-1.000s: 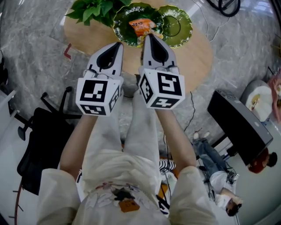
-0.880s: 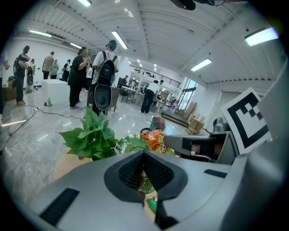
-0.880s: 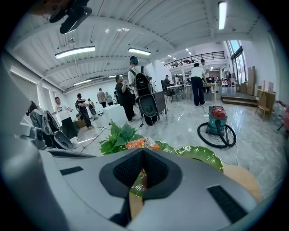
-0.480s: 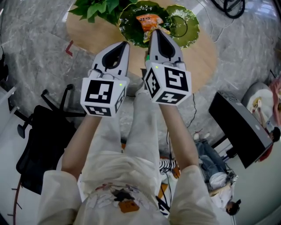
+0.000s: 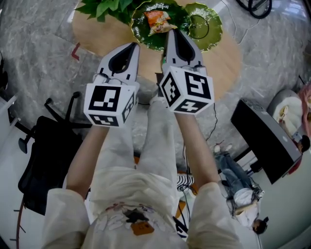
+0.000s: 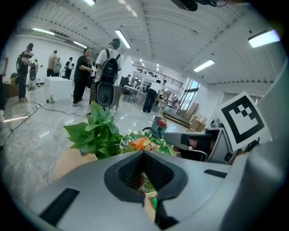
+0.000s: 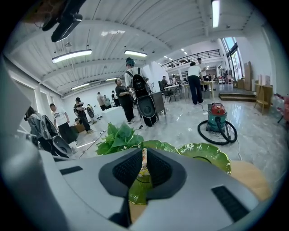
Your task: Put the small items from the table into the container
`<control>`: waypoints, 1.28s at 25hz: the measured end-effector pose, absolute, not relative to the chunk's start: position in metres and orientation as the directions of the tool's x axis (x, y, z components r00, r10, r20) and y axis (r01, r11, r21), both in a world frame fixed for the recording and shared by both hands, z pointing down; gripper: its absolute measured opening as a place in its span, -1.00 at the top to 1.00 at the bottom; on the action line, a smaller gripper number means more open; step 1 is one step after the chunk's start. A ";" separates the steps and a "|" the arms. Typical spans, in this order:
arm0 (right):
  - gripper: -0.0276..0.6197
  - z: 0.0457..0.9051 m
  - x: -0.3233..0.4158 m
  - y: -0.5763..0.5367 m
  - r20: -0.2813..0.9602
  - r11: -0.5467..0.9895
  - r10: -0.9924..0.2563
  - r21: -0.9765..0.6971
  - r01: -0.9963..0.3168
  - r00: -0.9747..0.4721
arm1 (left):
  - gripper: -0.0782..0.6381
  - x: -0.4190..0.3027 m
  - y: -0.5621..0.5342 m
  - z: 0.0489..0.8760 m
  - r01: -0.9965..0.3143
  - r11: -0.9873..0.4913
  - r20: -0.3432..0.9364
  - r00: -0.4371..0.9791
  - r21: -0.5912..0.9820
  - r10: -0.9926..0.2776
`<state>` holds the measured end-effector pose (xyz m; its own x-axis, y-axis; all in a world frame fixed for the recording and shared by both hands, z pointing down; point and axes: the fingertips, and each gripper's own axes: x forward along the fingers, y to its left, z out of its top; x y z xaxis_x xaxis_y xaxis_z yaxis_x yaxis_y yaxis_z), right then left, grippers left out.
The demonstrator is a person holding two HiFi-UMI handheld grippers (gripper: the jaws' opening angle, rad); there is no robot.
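An orange snack packet (image 5: 158, 20) sits over the left of two green leaf-shaped plates (image 5: 141, 30) on the round wooden table (image 5: 223, 58). My right gripper (image 5: 171, 31) reaches over that plate's near rim. In the right gripper view its jaws (image 7: 143, 155) are shut on a thin edge of the packet (image 7: 143, 159), above the plate (image 7: 135, 194). My left gripper (image 5: 132, 45) hovers over the table just left of it. It is shut with nothing between its jaws (image 6: 144, 155). From there the packet (image 6: 139, 144) shows ahead on the plate.
The second green plate (image 5: 206, 24) lies to the right, with nothing on it. A leafy plant (image 5: 104, 9) stands at the table's far left. A black chair (image 5: 43, 160) and a black case (image 5: 265, 138) flank my legs. People and a vacuum cleaner (image 7: 219, 119) stand in the hall beyond.
The packet has shifted slightly farther back over the left plate along with the right gripper's tip. The left gripper stays almost where it was.
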<state>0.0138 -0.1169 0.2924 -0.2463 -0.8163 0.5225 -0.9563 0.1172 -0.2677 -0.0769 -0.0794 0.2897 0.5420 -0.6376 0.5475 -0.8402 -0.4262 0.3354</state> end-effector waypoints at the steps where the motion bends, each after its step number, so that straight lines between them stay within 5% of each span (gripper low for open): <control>1: 0.88 0.291 0.013 -0.116 0.521 0.120 -0.817 -0.264 -0.957 -0.246 | 0.79 -0.079 -0.079 0.290 -0.842 -0.422 0.549 0.539 0.335 -0.639; 32: 0.88 0.277 0.043 -0.069 0.495 0.147 -0.829 -0.255 -0.956 -0.259 | 0.79 -0.046 -0.036 0.279 -0.839 -0.468 0.554 0.538 0.278 -0.635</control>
